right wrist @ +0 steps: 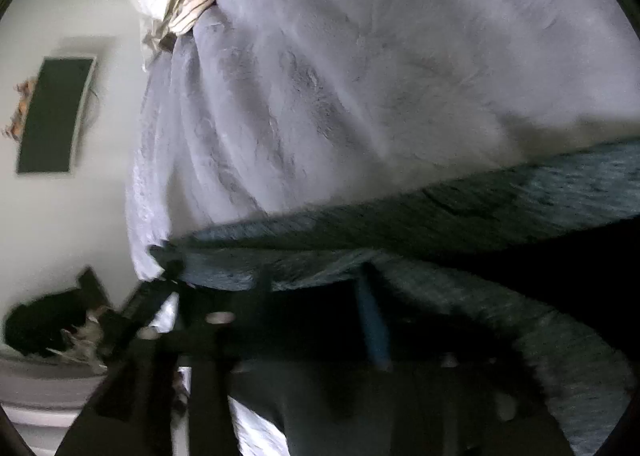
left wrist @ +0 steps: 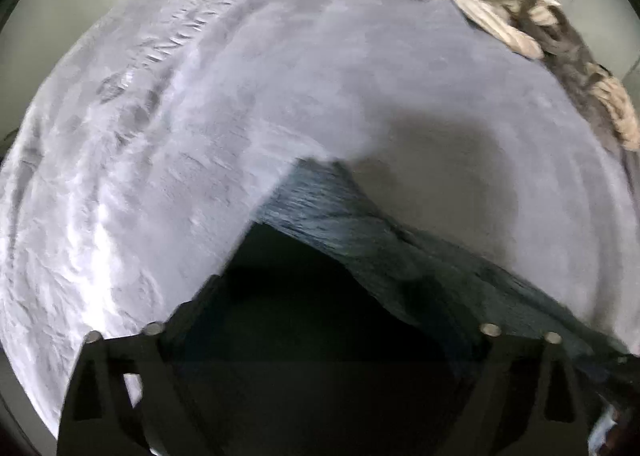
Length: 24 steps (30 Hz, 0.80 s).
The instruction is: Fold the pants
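Dark pants point(left wrist: 360, 240) lie nearest, bunched under the left gripper point(left wrist: 320, 332), whose jaws stand wide apart with nothing pressed between them; the cloth rests on a pale fluffy blanket point(left wrist: 200, 136) that covers the bed. In the right wrist view the pants point(right wrist: 400, 216) run as a long band across the blanket point(right wrist: 360, 56), and the right gripper point(right wrist: 296, 320) is too blurred and dark to say whether it holds cloth. I think the risk is that the loose fold slides or opens again, because no jaw clearly pins it, and the soft blanket may be caught together with the pants. Only the left view shows crumpled beige bedding point(left wrist: 500, 8) in full; only the right view shows the floor point(right wrist: 100, 216) beside the bed.
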Each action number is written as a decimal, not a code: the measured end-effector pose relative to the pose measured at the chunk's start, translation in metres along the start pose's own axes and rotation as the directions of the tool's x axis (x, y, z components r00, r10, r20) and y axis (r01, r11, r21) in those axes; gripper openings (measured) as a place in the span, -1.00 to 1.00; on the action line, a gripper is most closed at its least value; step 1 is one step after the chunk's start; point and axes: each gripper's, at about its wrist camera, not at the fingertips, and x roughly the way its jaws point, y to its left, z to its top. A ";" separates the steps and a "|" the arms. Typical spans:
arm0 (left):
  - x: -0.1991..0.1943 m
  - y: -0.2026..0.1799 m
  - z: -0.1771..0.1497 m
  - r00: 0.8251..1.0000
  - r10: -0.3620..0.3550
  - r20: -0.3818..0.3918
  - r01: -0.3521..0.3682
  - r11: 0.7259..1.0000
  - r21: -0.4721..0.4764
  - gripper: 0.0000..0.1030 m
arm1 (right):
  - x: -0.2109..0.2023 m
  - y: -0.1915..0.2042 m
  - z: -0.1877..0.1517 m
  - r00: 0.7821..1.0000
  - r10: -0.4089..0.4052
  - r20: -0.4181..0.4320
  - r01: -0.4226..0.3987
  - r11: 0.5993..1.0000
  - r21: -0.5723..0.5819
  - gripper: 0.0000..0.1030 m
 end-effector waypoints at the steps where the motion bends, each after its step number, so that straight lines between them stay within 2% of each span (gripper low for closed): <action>1: -0.002 0.002 0.002 1.000 0.002 -0.008 -0.002 1.000 -0.006 0.88 | -0.002 0.001 0.001 1.000 0.023 0.005 -0.023 1.000 0.013 0.41; 3: -0.014 0.006 0.006 1.000 0.001 -0.015 -0.001 1.000 -0.015 0.88 | -0.015 0.012 -0.002 0.998 0.054 0.010 -0.054 0.998 0.011 0.46; 4: -0.025 0.005 0.006 1.000 0.003 -0.006 -0.003 1.000 0.003 0.88 | -0.028 0.019 -0.006 0.997 0.069 0.014 -0.069 0.997 -0.025 0.45; 6: -0.055 -0.009 -0.001 1.000 -0.025 0.007 0.025 0.995 0.097 0.88 | -0.058 0.025 -0.017 0.996 0.082 0.044 -0.078 0.993 -0.084 0.45; 8: -0.077 -0.027 -0.013 0.996 -0.091 -0.012 0.092 0.981 0.174 0.88 | -0.098 0.018 -0.037 0.994 0.059 0.092 -0.050 0.994 -0.096 0.45; 10: -0.094 -0.058 -0.038 0.980 -0.181 -0.076 0.195 0.944 0.265 0.88 | -0.141 -0.006 -0.061 0.989 0.011 0.149 -0.001 0.998 -0.067 0.45; 12: -0.104 -0.092 -0.067 0.954 -0.259 -0.152 0.295 0.899 0.324 0.88 | -0.182 -0.043 -0.092 0.979 -0.052 0.198 0.050 0.999 0.011 0.46; 14: -0.105 -0.133 -0.100 0.904 -0.339 -0.261 0.416 0.841 0.346 0.88 | -0.213 -0.084 -0.123 0.969 -0.105 0.221 0.083 0.991 0.110 0.46; 15: -0.104 -0.160 -0.121 0.873 -0.366 -0.322 0.470 0.808 0.355 0.88 | -0.231 -0.109 -0.141 0.966 -0.132 0.224 0.095 0.981 0.169 0.46; 19: -0.102 -0.246 -0.187 0.807 -0.376 -0.456 0.567 0.708 0.420 0.88 | -0.281 -0.185 -0.211 0.944 -0.253 0.212 0.172 0.925 0.338 0.46; 22: -0.099 -0.287 -0.220 0.772 -0.366 -0.520 0.609 0.661 0.439 0.88 | -0.301 -0.229 -0.254 0.944 -0.259 0.203 0.147 0.884 0.444 0.46; 24: -0.095 -0.306 -0.232 0.764 -0.345 -0.545 0.615 0.644 0.454 0.88 | -0.301 -0.253 -0.277 0.952 -0.236 0.195 0.112 0.860 0.498 0.46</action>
